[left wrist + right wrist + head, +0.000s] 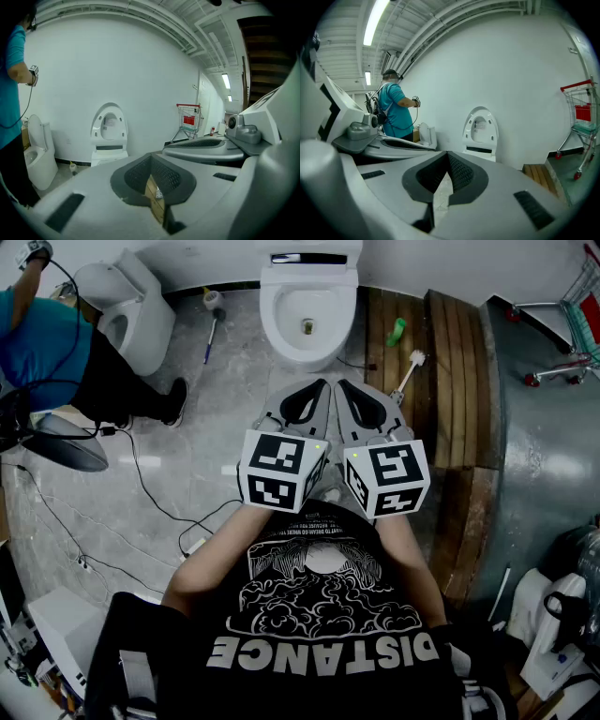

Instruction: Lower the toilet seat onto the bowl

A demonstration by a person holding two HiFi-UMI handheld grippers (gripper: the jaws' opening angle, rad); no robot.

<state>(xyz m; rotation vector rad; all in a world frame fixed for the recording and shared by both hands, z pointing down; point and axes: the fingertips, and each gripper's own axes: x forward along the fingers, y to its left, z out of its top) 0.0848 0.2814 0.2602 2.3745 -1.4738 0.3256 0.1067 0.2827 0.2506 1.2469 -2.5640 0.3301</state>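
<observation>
Shut tight, holding nothing: left claw (320,386) and right claw (344,386), side by side, tipped a little down. Straight ahead, well apart from both: toilet bowl (281,329), toilet seat (467,133) standing up by the wall. Off to the right claw's right: brush (410,367) on wooden boards (452,381).

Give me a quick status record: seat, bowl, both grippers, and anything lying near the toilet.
toilet seat: raised upright against the wall, not yet lowered
bowl: uncovered, straight ahead of the grippers
left gripper: shut, empty, short of the bowl
right gripper: shut, empty, beside the left one
nearby: toilet brush lying on the wooden platform right of the bowl
</observation>
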